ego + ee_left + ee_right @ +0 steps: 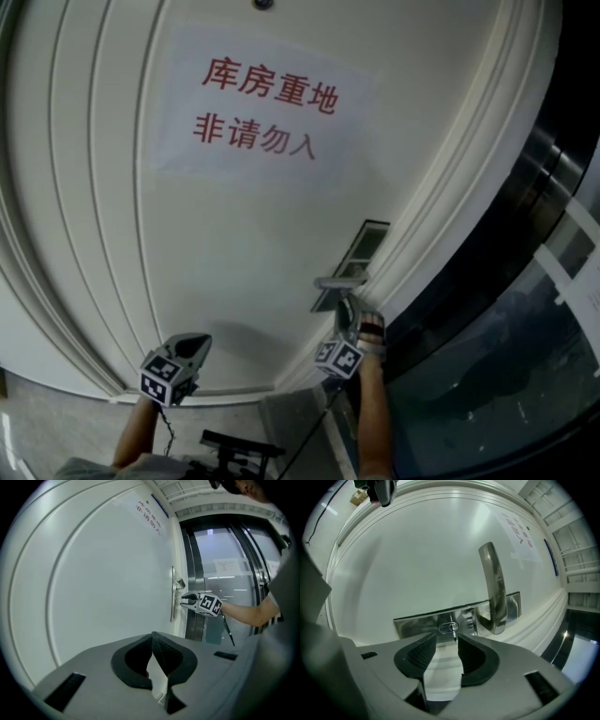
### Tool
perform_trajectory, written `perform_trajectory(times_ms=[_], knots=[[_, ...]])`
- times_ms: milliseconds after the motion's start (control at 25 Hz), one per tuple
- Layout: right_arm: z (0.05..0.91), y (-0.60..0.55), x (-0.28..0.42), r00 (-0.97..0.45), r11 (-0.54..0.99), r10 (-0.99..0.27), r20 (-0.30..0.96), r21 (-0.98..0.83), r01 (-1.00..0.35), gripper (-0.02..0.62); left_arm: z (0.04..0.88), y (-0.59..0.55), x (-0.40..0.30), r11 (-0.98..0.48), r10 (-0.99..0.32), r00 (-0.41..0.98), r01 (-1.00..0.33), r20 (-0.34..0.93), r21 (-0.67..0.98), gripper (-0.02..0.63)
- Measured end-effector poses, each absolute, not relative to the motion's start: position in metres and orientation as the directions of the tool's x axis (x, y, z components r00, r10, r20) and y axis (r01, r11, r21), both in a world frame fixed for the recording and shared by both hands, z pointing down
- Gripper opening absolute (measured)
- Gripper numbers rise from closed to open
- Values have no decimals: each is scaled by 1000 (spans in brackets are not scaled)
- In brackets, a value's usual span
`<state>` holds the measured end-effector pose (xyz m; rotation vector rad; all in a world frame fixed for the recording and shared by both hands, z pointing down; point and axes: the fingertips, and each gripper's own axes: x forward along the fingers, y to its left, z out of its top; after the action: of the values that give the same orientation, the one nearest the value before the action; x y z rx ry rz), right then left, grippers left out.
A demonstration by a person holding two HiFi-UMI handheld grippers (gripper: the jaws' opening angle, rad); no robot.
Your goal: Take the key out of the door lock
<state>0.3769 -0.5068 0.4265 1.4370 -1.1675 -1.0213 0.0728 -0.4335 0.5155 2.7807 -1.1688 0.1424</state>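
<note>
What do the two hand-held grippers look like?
The left hand-held gripper and the right hand-held gripper are grey, with curved jaws lined with black ridged pads. Each carries a cube with black-and-white square markers. A thin dark cable hangs from the right one. The forearms are bare.

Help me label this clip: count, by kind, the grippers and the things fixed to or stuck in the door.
Grippers: 2, left gripper, right gripper
Paper sign: 1
Door handle: 1
Lock plate: 1
Key: 1
Total: 6
</note>
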Motion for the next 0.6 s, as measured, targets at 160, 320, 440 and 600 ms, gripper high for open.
perform_trajectory(times_ms=[160,320,440,600], knots=[[424,-510,379,186,-68,-982,-39,986,-154,158,515,-434,72,-688,-711,691,-722,130,78,5],[420,-511,381,193,-91,-979,-66,988,-125,157,515,-435,72,-684,-714,688,-725,133,78,5],[420,-512,380,189,-88,-980,-63,988,-130,138,515,-436,73,-681,-717,685,-728,132,82,5],[415,-513,380,189,-114,-978,-92,987,-111,76,514,-437,72,-676,-722,680,-733,129,81,5]])
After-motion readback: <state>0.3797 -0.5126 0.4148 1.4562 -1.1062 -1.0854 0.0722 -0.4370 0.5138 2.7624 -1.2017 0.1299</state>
